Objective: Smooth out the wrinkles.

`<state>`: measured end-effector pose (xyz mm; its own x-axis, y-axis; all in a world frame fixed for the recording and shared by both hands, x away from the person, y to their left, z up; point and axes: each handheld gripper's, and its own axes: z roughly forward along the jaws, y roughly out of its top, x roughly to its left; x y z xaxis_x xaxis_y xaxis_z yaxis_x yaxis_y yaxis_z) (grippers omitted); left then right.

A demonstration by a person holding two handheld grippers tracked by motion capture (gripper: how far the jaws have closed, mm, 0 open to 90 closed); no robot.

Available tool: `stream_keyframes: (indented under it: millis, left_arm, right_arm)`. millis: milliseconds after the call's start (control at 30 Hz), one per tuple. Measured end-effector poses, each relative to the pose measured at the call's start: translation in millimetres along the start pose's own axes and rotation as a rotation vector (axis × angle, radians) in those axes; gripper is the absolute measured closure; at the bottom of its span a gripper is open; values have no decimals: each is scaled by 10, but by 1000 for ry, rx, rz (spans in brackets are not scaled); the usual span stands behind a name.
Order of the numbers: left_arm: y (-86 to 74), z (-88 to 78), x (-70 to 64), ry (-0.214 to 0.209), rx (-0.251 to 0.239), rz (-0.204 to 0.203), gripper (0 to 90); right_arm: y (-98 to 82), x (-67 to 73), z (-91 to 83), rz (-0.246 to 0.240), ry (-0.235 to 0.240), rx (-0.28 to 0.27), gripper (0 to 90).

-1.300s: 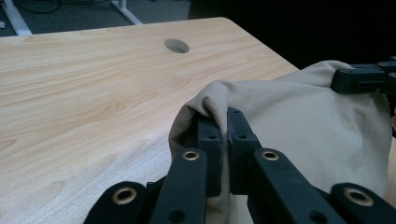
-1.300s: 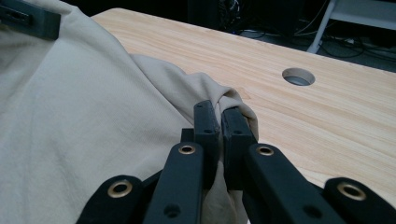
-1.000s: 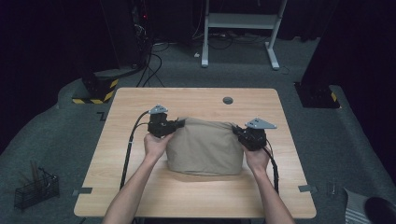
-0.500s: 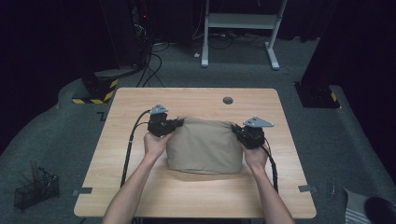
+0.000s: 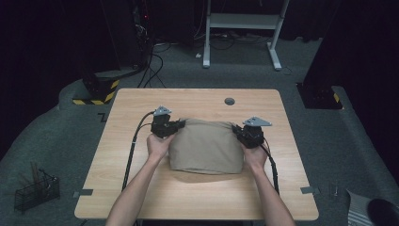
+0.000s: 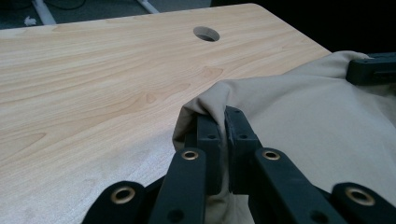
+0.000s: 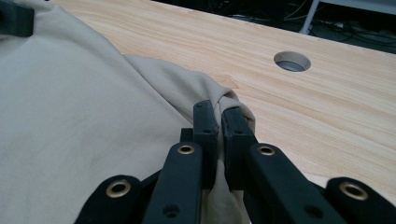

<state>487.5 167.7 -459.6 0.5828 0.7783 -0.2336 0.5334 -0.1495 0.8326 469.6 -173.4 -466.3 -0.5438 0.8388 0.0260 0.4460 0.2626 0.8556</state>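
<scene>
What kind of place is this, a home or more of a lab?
Most likely a lab or recording studio: dark curtained walls, a lone wooden table on grey carpet, cables by a white stand, and hazard-striped blocks on the floor.

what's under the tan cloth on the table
The tan cloth lies on the wooden table, its far corners pinched by the left gripper and right gripper. Bare wood surrounds it; anything beneath the cloth is covered.
</scene>
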Motion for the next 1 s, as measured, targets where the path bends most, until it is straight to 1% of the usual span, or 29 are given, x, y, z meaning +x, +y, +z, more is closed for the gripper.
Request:
stream_keyframes:
  millis: [133,200,333,533,667,800,833,1000]
  left_arm:
    - [-22,25,13,5,-10,-10,862]
    - [-31,33,20,8,-10,-16,861]
    - [-45,57,37,18,-10,-17,859]
    - [-95,119,76,22,5,-47,856]
    - [-117,150,105,29,13,-47,854]
    - [-146,201,96,48,29,-38,853]
    - [-157,218,101,49,31,-38,853]
    - [-212,265,127,51,48,-54,853]
  right_arm:
    - [-10,4,25,-2,-11,-3,863]
    - [-22,-3,53,6,-13,-1,863]
    - [-37,-6,105,7,-17,-2,862]
    - [-62,-29,161,17,-23,12,858]
    - [-77,-43,193,16,-25,16,857]
    - [-111,-64,255,27,-29,39,856]
    - [-119,-71,267,23,-30,42,856]
    - [-159,-95,324,35,-32,66,851]
